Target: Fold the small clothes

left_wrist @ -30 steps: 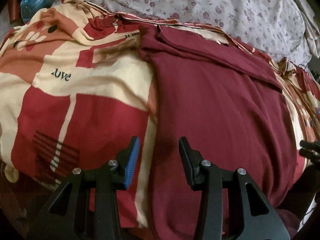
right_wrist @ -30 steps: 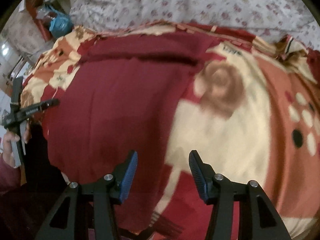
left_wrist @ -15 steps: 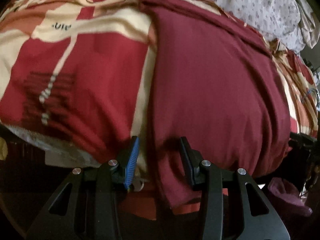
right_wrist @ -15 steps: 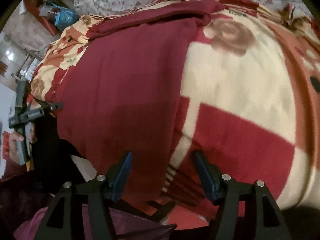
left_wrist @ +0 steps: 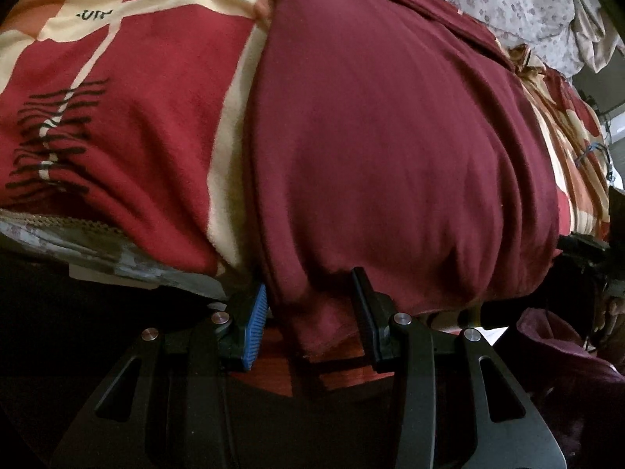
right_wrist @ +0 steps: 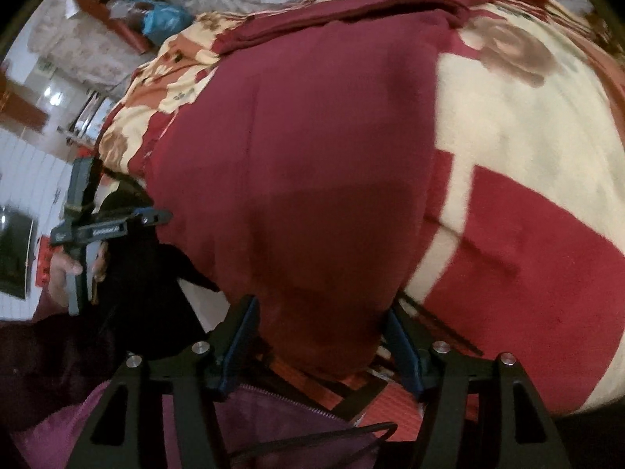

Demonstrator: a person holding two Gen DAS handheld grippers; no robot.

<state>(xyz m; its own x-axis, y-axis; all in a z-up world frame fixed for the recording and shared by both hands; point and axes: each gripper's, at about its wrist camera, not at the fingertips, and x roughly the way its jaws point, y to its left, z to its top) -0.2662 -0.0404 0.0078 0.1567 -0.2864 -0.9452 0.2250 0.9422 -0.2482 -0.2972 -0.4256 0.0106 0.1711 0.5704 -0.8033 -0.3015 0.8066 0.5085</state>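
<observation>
Two grippers sit low at the near edge of a bed, each with its fingers spread apart around the hanging hem of a maroon garment (left_wrist: 390, 148). The garment lies flat on a red and cream patterned blanket (left_wrist: 129, 117) that covers the bed, its far end folded into a band near a floral sheet (left_wrist: 519, 4), its near end draping over the bed's edge.

In the left wrist view, the left gripper (left_wrist: 308, 312) has the garment's lower left corner hanging between its fingers; the blue pad (left_wrist: 254, 324) sits just beside the cloth's left edge, and the black finger (left_wrist: 365, 308) stands at the cloth on the other side. Neither clamps it.

In the right wrist view, the right gripper (right_wrist: 320, 344) frames the garment's lower right corner the same way, fingers wide, cloth bulging between them. The left gripper (right_wrist: 113, 226) shows there at the garment's far side, held in a hand (right_wrist: 64, 273)
</observation>
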